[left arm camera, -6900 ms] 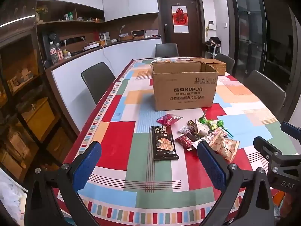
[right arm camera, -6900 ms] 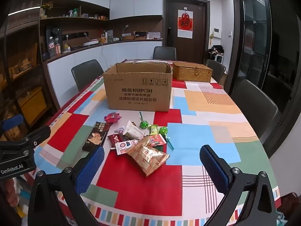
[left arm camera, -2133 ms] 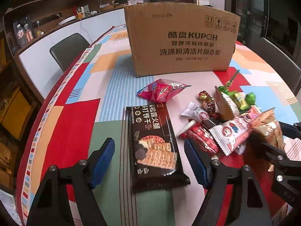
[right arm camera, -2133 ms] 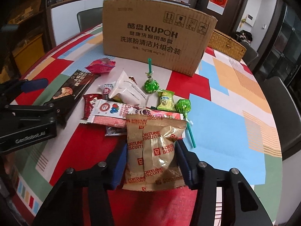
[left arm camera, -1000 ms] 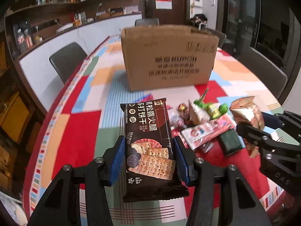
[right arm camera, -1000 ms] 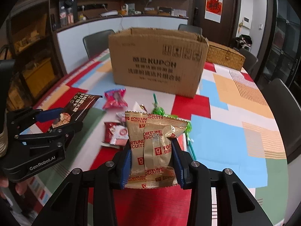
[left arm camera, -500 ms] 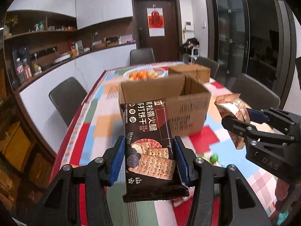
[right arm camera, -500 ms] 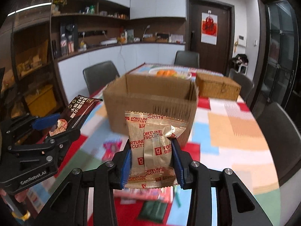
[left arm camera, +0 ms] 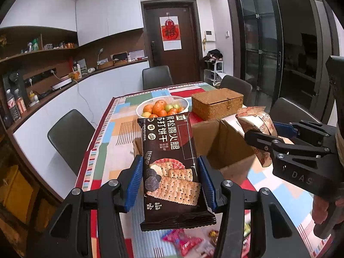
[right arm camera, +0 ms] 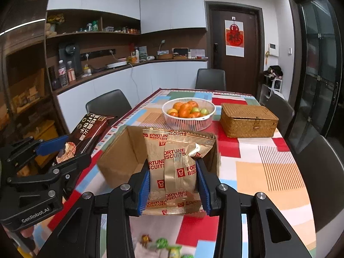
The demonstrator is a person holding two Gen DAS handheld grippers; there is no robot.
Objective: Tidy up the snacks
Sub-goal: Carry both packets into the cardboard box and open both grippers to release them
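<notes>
Above the open cardboard box, your left gripper pinches the dark cracker packet and your right gripper pinches the gold Fortune Biscuits bag; both packs hang in the air, neither yet dropped. What shows of the box interior looks bare, so sorting has seemingly just begun. Loose candies lie on the tablecloth below, awaiting you. Beyond, a white basket holds oranges; the wicker box sits closed.
</notes>
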